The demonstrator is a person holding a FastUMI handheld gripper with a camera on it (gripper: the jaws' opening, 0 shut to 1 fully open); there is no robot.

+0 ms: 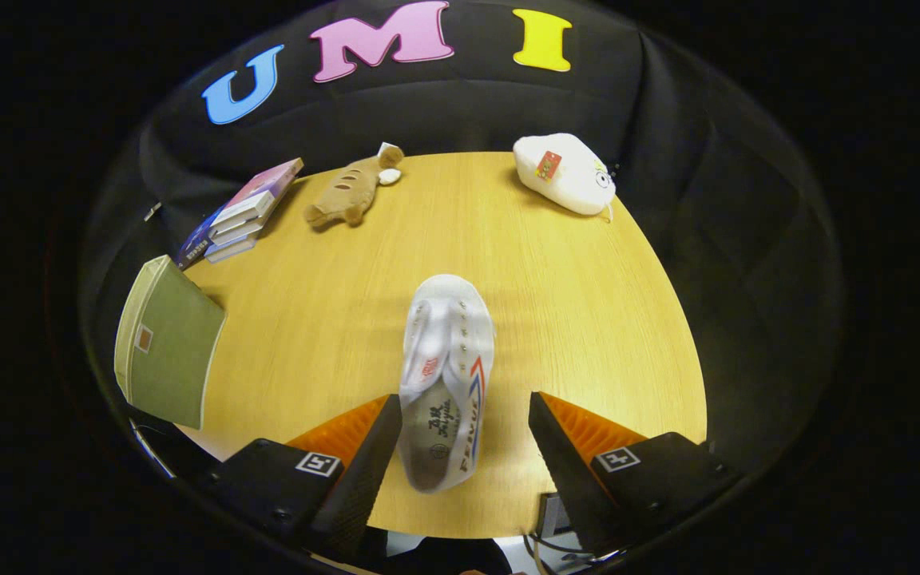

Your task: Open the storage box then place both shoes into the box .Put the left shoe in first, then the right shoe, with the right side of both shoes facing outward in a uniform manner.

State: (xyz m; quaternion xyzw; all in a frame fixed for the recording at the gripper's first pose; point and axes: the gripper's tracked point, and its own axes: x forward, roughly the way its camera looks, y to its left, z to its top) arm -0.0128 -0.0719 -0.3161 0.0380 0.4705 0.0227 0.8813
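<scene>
Claw (464, 435) open around shoe (446, 375), seemingly untouched.

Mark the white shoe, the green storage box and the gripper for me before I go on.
White shoe (446, 375): gripper view, on its upper, between the open fingers.
Green storage box (168, 343): gripper view, on its green lid face.
Gripper (464, 415): gripper view, midway between the fingertips, which stand apart.

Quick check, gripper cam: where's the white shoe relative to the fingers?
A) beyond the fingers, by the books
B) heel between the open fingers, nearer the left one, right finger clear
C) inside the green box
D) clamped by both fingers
B: the white shoe's heel lies between the open fingers, beside the left one, a gap of bare table before the right.
</scene>
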